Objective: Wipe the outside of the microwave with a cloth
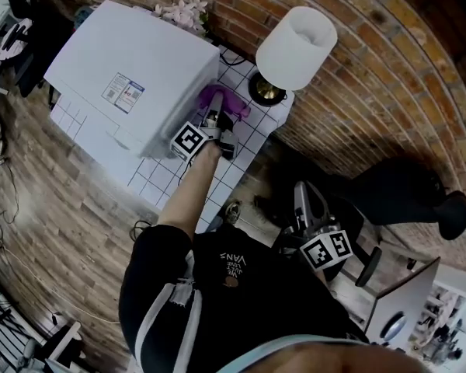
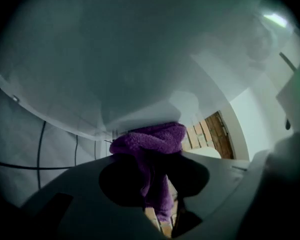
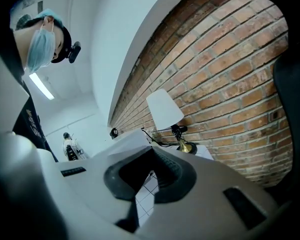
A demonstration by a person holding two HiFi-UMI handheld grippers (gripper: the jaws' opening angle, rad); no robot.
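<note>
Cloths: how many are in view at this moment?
1. The purple cloth is clamped in the left gripper, against the microwave's side. The right gripper, held low, is empty. Another could lie hidden behind the microwave.

Brick wall, wood floor, white lamp.

We count: one microwave, upper left; one purple cloth; one lamp, upper right of centre; one flower bunch, top; one tiled desk; two grippers: left gripper, right gripper.
</note>
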